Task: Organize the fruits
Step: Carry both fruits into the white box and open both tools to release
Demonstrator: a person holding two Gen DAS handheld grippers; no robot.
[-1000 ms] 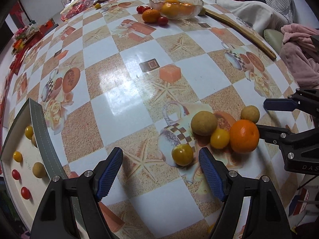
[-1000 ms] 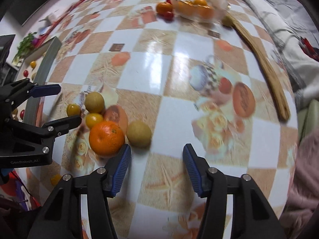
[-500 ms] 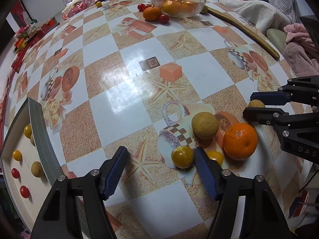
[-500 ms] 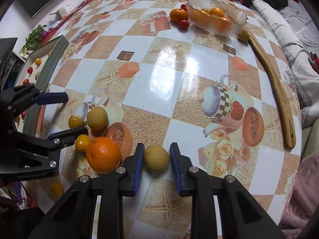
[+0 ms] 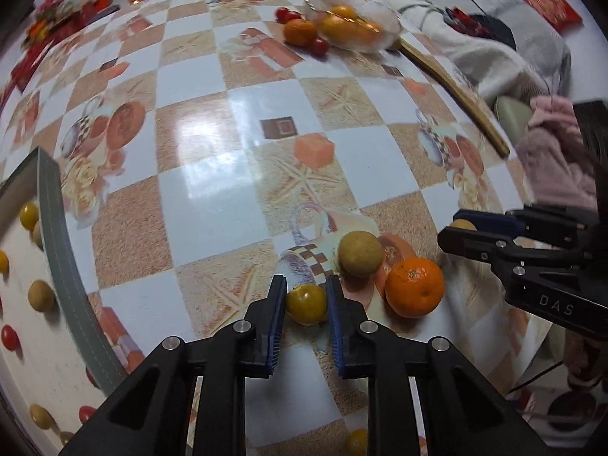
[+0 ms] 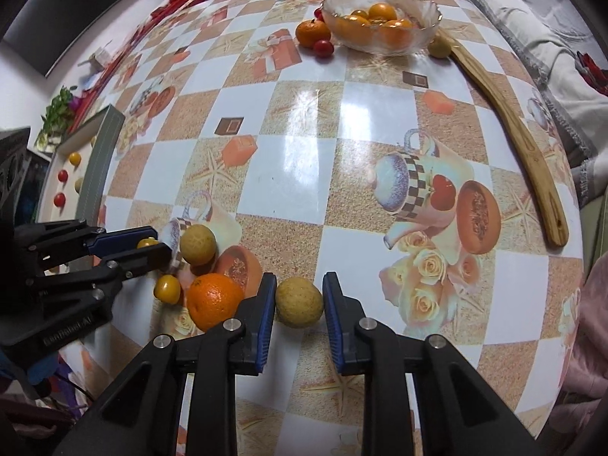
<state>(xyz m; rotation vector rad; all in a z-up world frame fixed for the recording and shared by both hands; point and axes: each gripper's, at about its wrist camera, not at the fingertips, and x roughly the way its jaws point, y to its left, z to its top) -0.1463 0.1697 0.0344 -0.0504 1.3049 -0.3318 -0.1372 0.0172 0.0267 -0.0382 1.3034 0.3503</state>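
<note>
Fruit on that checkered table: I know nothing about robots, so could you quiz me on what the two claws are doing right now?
1. True or false: the left claw is empty.
2. What sits between the pads of the right claw? A) a tan round fruit B) a banana C) an egg
3. Fill in: the fruit inside the glass bowl is ____ in colour.

Key: 1 false, it clamps a small yellow fruit. 2 A. 3 orange.
</note>
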